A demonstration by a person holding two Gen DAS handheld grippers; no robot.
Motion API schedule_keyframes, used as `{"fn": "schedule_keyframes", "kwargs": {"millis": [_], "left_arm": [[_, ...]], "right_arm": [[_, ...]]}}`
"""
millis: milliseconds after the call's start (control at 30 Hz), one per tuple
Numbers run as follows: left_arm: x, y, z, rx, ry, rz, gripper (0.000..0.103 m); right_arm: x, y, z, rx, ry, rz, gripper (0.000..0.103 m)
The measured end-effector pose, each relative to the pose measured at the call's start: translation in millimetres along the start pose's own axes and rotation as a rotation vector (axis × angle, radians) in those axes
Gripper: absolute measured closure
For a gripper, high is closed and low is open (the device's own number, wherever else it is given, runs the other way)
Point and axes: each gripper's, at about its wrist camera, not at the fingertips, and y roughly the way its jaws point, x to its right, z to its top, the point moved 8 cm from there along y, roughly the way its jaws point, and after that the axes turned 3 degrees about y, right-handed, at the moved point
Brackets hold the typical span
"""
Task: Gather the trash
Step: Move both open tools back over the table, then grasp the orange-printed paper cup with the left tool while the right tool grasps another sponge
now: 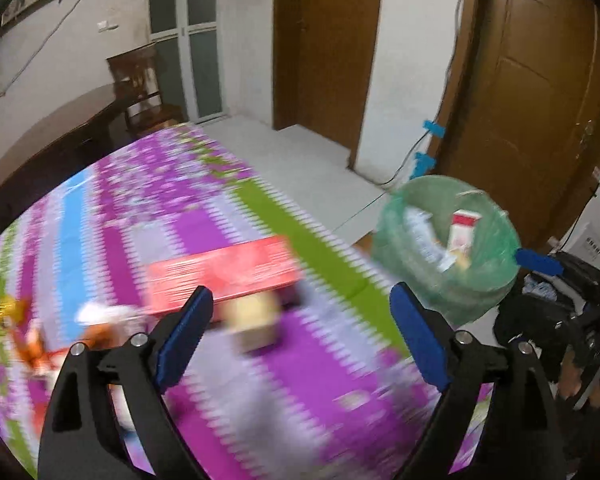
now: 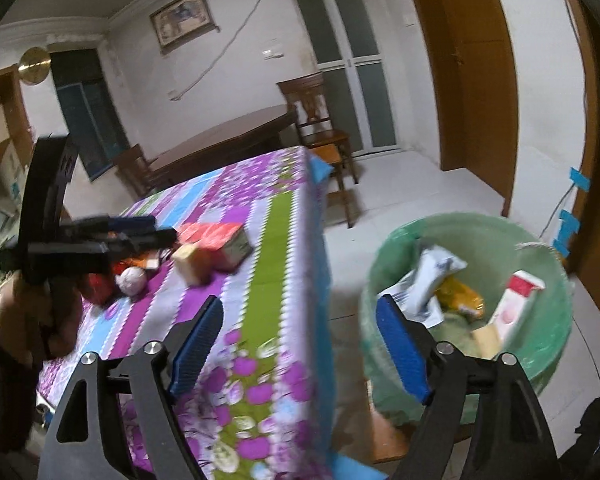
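Note:
My left gripper (image 1: pixel 302 322) hangs open and empty over the flowered tablecloth (image 1: pixel 320 364), just short of a red box (image 1: pixel 224 274) and a small tan box (image 1: pixel 256 320). A white crumpled ball (image 1: pixel 100 314) and orange wrappers (image 1: pixel 32 344) lie to their left, blurred. The right gripper (image 2: pixel 300 346) is open and empty too, straddling the table's edge and the green-bagged bin (image 2: pixel 496 248) on the floor. Inside the bin lie a white packet (image 2: pixel 432 276), a yellow packet (image 2: pixel 460 296) and a red-and-white carton (image 2: pixel 516 300). The right wrist view shows the left gripper (image 2: pixel 156 231) side-on above the red box (image 2: pixel 216 236), the tan box (image 2: pixel 190 264) and the white ball (image 2: pixel 132 280).
The bin (image 1: pixel 404 240) stands off the table's right corner, with a fingertip (image 1: pixel 540 262) of the right gripper at its rim. A dark bag (image 1: pixel 556 320) lies on the floor beside it. Behind the table are a wooden chair (image 2: pixel 320 120), a dark round table (image 2: pixel 228 136) and brown doors (image 1: pixel 520 80).

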Motion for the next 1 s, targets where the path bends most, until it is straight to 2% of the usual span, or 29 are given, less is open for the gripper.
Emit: {"fn": "schedule_keyframes", "kwargs": {"millis": [100, 267, 333, 433, 600, 633, 700, 733, 800, 1000], "left_arm": [[-58, -15, -3, -0.052, 0.004, 0.074, 0.011], [-128, -13, -13, -0.194, -0.008, 0.103, 0.009], [-141, 2, -25, -0.278, -0.014, 0.066, 0.009], [-150, 22, -41, -0.354, 0.026, 0.099, 0.009], [-149, 40, -55, -0.388, 0.041, 0.099, 0.01], [-148, 41, -56, -0.385, 0.039, 0.1, 0.013], [-147, 42, -58, -0.392, 0.028, 0.091, 0.036], [-148, 42, -59, -0.392, 0.027, 0.097, 0.04], [-149, 41, -62, -0.393, 0.024, 0.103, 0.06], [-152, 35, -66, -0.347, 0.016, 0.13, 0.067]], "right_arm": [[-12, 0, -7, -0.006, -0.008, 0.024, 0.019], [-34, 12, -10, -0.027, -0.025, 0.061, 0.018], [-37, 19, -9, -0.034, -0.029, 0.072, 0.017], [-46, 28, -7, -0.045, -0.041, 0.086, 0.017], [-61, 43, -12, -0.074, -0.066, 0.103, 0.017], [-65, 46, -13, -0.079, -0.071, 0.106, 0.017], [-70, 50, -13, -0.086, -0.079, 0.111, 0.017], [-73, 53, -13, -0.089, -0.084, 0.113, 0.017], [-79, 58, -13, -0.095, -0.087, 0.119, 0.017], [-95, 76, -10, -0.104, -0.088, 0.129, 0.017]]}}
